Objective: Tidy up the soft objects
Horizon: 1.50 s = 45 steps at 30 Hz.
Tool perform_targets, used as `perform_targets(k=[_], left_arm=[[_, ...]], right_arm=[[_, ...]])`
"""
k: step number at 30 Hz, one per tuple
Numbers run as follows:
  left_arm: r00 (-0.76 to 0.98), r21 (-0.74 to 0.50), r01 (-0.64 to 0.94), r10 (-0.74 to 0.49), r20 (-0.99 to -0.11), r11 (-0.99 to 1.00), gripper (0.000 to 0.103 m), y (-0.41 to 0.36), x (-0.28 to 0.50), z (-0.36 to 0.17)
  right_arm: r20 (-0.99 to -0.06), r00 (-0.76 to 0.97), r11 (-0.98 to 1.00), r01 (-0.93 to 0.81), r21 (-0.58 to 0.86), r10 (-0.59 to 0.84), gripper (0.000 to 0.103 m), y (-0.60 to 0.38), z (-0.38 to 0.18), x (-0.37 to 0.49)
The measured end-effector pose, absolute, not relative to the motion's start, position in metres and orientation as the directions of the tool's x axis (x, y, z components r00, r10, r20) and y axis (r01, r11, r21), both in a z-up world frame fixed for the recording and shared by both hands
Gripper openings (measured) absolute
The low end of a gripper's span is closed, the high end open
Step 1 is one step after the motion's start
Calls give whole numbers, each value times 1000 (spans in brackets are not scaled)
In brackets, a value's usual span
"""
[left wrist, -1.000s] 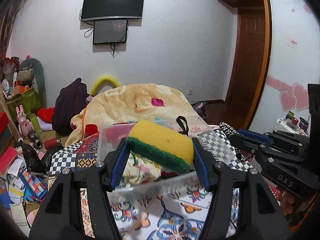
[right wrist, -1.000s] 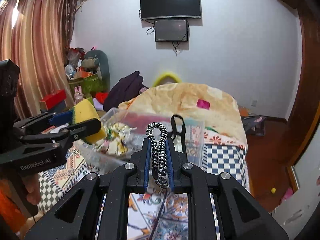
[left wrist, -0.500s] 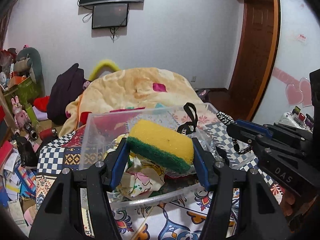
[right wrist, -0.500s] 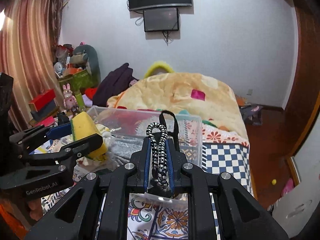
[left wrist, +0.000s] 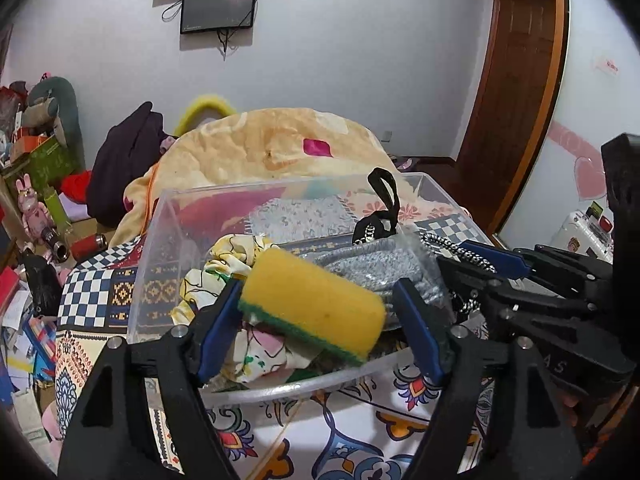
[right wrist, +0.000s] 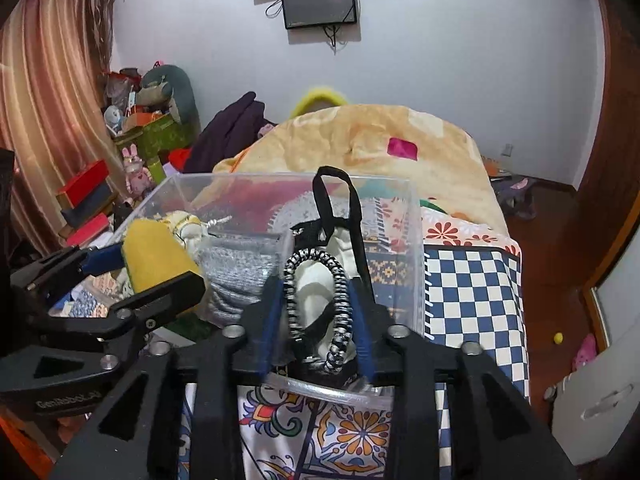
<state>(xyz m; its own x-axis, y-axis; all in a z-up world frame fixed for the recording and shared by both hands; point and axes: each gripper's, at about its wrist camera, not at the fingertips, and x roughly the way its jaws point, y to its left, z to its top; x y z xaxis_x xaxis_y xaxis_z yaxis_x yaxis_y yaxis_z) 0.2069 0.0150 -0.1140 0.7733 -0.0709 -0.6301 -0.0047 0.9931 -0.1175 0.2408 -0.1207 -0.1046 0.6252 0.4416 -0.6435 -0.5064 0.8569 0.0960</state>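
My left gripper [left wrist: 316, 312] is over the near part of a clear plastic bin [left wrist: 160, 248]. Its jaws have parted and the yellow-and-green sponge [left wrist: 312, 300] sits tilted between them, a gap showing at the right pad. My right gripper [right wrist: 318, 308] is over the bin's near right corner [right wrist: 416, 264]. Its jaws have opened around a black-and-white braided cord loop [right wrist: 316, 300], which hangs loosely between the pads. The bin holds a grey knit cloth [left wrist: 380, 268], a yellow patterned cloth [left wrist: 228, 256] and a black strap [right wrist: 336, 208].
The bin stands on a patterned tablecloth [right wrist: 472, 280]. A bed with a beige blanket [left wrist: 288, 148] lies behind it. Cluttered boxes and toys [right wrist: 140, 140] stand at the left. A wooden door [left wrist: 516, 92] is at the right.
Both grippers have dropped lower over the bin. The left jaws widened and the sponge tilted loose. The right jaws opened from a tight grip on the cord loop.
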Motion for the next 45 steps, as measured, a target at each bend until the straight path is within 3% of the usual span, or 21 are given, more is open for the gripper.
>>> perform_targets(k=[3, 13, 20, 27, 29, 36, 38, 41, 45], left_arm=[[778, -140, -4, -85, -623, 990, 75, 18, 201, -110], [835, -147, 24, -101, -541, 989, 76, 19, 168, -71], [867, -149, 33, -103, -488, 988, 76, 20, 148, -44], [935, -130, 42, -85, -343, 991, 76, 18, 103, 6], [949, -122, 41, -77, -306, 992, 79, 17, 92, 18], [976, -94, 32, -52, -210, 995, 89, 11, 57, 46], [981, -92, 30, -47, -189, 995, 95, 9, 50, 51], [986, -87, 20, -34, -165, 996, 101, 8, 41, 57], [988, -88, 17, -30, -151, 996, 102, 8, 32, 61]], right_arm=[[-647, 622, 851, -520, 80, 441, 35, -120, -102, 238], [-590, 665, 847, -529, 61, 458, 58, -128, -78, 226], [-543, 688, 846, -527, 83, 482, 59, -136, -59, 218], [-406, 747, 831, -553, 58, 526, 59, -153, -11, 179], [-362, 762, 827, -559, 51, 537, 68, -157, 0, 168], [-230, 787, 813, -580, 41, 573, 74, -166, 31, 130], [-205, 791, 812, -583, 37, 577, 84, -167, 35, 122], [-182, 790, 807, -589, 35, 585, 84, -167, 38, 115], [-171, 788, 804, -594, 41, 591, 97, -167, 37, 113]])
